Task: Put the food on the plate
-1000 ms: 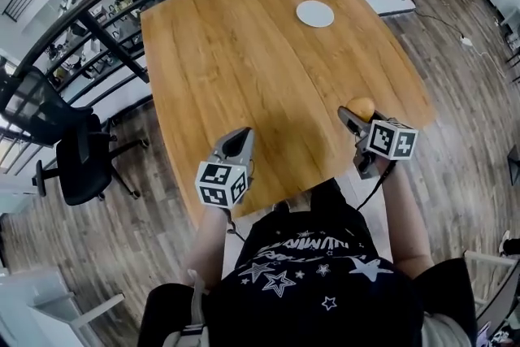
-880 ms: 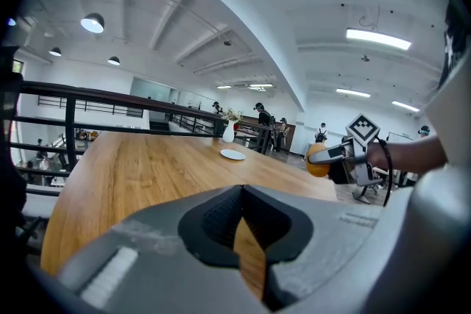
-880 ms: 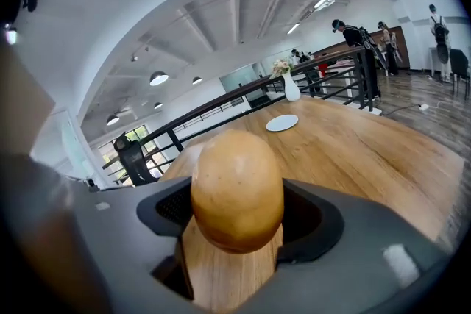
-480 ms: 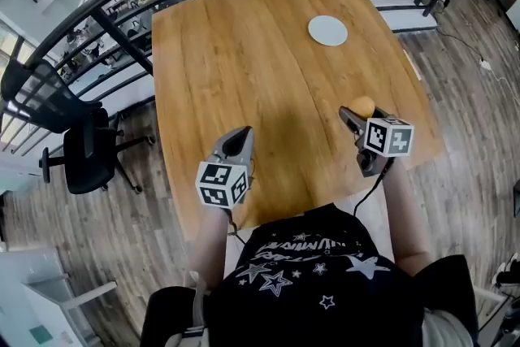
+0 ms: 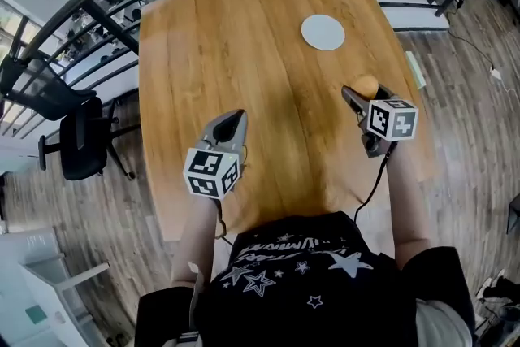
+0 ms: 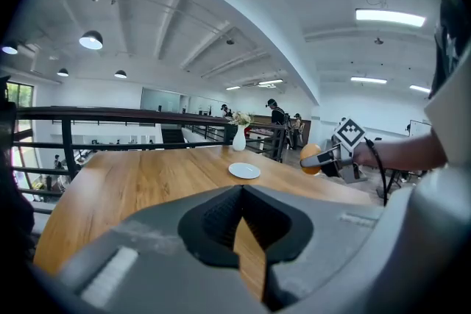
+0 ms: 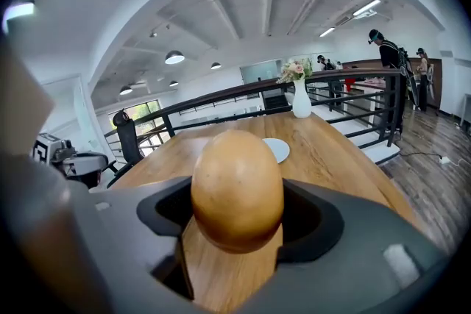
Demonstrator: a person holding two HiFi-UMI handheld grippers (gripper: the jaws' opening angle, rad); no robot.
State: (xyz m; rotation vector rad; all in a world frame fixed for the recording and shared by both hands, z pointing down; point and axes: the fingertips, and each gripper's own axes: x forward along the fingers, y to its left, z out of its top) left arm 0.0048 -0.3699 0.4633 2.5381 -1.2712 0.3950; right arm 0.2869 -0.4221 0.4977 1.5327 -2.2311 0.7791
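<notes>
Both forearms reached farther over table (image 5: 211,36): my right gripper (image 5: 360,93), tilted down, clamps food (image 5: 365,84) near-right of far plate (image 5: 322,32); my left gripper (image 5: 236,117), jaws together, empty, hovers near-left.

Plate (image 5: 322,32) shared: overhead, two low views

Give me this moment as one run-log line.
left gripper shut, empty | right gripper shut on food, above table | plate empty, ahead | food not yet on plate
</notes>
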